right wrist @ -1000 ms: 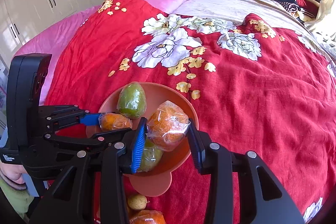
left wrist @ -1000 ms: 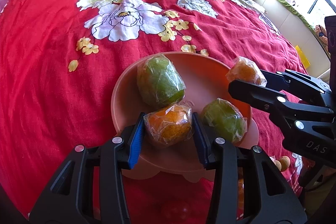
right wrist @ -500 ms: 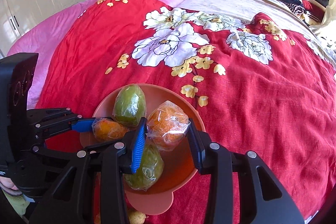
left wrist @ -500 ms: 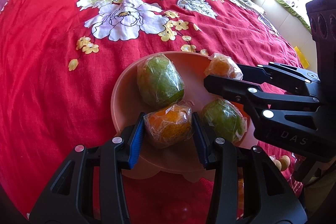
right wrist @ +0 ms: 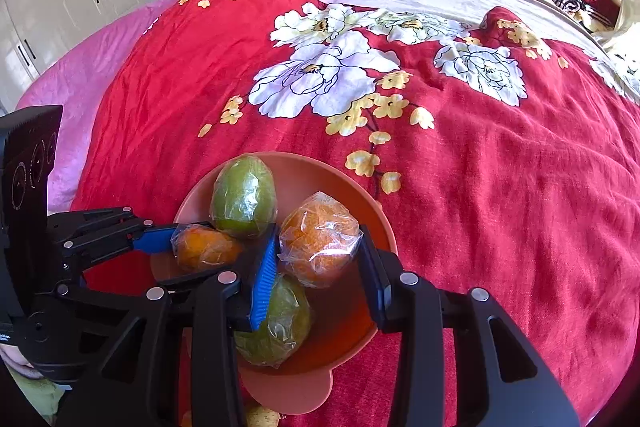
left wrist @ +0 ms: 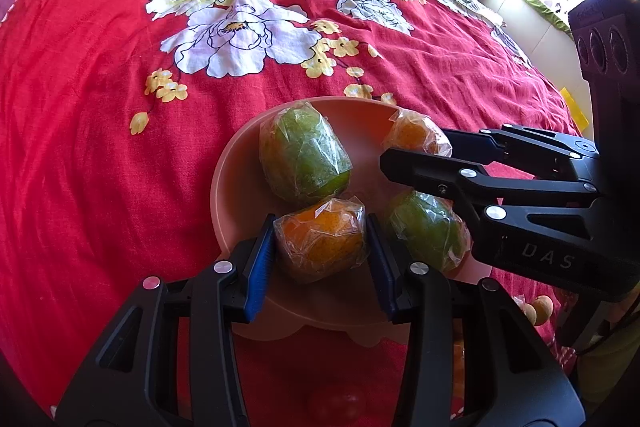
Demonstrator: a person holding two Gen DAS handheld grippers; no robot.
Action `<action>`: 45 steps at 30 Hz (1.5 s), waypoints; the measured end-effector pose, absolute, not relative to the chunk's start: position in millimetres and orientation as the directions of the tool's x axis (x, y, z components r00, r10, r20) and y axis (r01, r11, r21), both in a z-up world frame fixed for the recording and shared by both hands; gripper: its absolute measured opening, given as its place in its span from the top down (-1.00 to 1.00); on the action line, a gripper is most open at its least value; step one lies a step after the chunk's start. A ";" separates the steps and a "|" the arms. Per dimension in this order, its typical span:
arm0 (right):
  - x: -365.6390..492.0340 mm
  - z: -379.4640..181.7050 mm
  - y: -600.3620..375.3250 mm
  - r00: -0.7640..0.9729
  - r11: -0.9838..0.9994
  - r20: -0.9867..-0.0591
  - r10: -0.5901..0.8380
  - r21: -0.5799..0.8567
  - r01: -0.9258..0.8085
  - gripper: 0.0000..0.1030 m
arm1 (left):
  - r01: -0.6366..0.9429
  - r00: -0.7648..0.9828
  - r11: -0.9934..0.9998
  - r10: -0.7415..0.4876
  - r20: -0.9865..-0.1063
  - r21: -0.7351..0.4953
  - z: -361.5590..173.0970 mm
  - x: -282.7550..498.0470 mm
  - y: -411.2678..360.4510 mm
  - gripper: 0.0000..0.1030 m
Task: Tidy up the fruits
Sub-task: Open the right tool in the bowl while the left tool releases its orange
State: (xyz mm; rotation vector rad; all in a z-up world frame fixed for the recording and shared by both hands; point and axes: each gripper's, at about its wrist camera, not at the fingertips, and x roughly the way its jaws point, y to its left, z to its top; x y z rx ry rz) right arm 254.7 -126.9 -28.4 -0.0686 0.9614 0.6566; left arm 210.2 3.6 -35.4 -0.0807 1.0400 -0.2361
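Over the pink bowl (left wrist: 240, 195) on the bed, we see both tongs gripping fruit. Left tongs (left wrist: 320, 243) are clamped on a wrapped orange (left wrist: 320, 241) at the bowl's near side; right tongs (right wrist: 318, 255) are clamped on a second wrapped orange (right wrist: 320, 251) above the bowl's right half. Two green wrapped fruits already lie in the bowl: a large one (left wrist: 304, 155) at the far left, a smaller one (left wrist: 428, 231) at the near right.

Risks, as we judge them:
- Crowding. Both tongs share one small bowl; fingers could knock together or nudge a green fruit over the rim.
- Slippery film. Clear wrap is crinkled and glossy; an orange could slide within it and drop early.
- Soft footing. Red floral bedspread (right wrist: 500, 187) is wrinkled, yielding cloth; a push on the rim could tip the bowl.
- Rolling. Round fruit released high may bounce out.

Textures: bowl smooth, matte plastic, shallow, with a tab at the near edge; oranges roundish, pebbled under film; green fruits oval, smoother. More small fruit lies beyond the bowl's near edge, partly hidden.
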 end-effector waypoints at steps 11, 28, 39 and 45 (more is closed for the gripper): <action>254.9 -28.1 -129.0 0.393 0.808 -0.774 0.496 0.246 -0.536 0.23 | 0.156 0.481 0.972 -0.230 -0.846 -0.175 -35.6 209.2 2.6 0.32; 247.6 -12.3 -139.0 0.415 0.806 -0.749 0.517 0.261 -0.532 0.04 | 0.162 0.478 0.970 -0.237 -0.846 -0.181 -33.7 206.5 0.6 0.30; 238.8 -5.5 -149.1 0.435 0.813 -0.736 0.519 0.267 -0.518 -0.19 | 0.150 0.508 0.971 -0.236 -0.829 -0.184 -21.0 197.9 6.2 0.09; 231.7 1.4 -156.3 0.449 0.815 -0.726 0.520 0.266 -0.515 -0.29 | 0.135 0.525 0.973 -0.229 -0.820 -0.186 -14.0 190.7 12.0 -0.07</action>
